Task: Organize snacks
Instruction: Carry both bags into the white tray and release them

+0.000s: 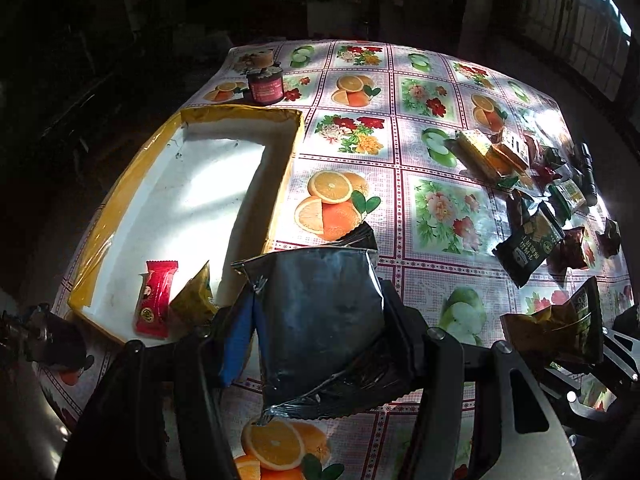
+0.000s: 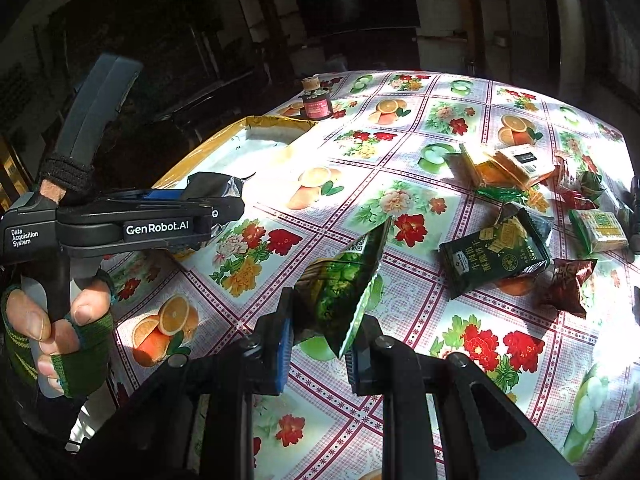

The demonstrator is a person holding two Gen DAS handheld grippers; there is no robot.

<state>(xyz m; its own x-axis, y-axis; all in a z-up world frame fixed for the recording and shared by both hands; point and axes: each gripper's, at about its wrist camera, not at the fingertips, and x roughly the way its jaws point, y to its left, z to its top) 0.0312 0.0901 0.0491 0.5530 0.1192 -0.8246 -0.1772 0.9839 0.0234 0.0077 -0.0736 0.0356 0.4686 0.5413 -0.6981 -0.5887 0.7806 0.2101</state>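
Left claw [image 1: 316, 344]: I am gripping a silver packet [image 1: 320, 320] between its two fingers, the blue pad [image 1: 236, 344] of one finger pressing on the packet's left edge and the black finger on its right edge. I am holding the packet off the table, just beside the near right corner of the tray [image 1: 280, 184].

Right claw [image 2: 320, 340]: I am clamping a green packet [image 2: 344, 292] here, jaws closed tight on its lower end, and the packet is sticking up and tilting to the right above the tablecloth [image 2: 400, 184]. In the right wrist view the left claw [image 2: 224, 208] is showing side-on with the silver packet [image 2: 216, 184] in it, and a hand [image 2: 60, 320] in a green fingerless glove is squeezing its handle.

Tray: a shallow box with yellow walls and a white floor is lying on the left part of the table. A red sweet [image 1: 154, 300] and a yellow packet [image 1: 196, 300] are lying inside it at the near end, touching each other.

Beyond the tray, a small red jar [image 1: 266, 84] is standing near the far left edge of the table.

Loose snacks [image 1: 532, 208] are lying scattered on the right part of the table, well apart from the tray: orange biscuit packs [image 2: 504, 168], a dark green packet [image 2: 496, 252] and a brown-red packet [image 2: 568, 284] among them.
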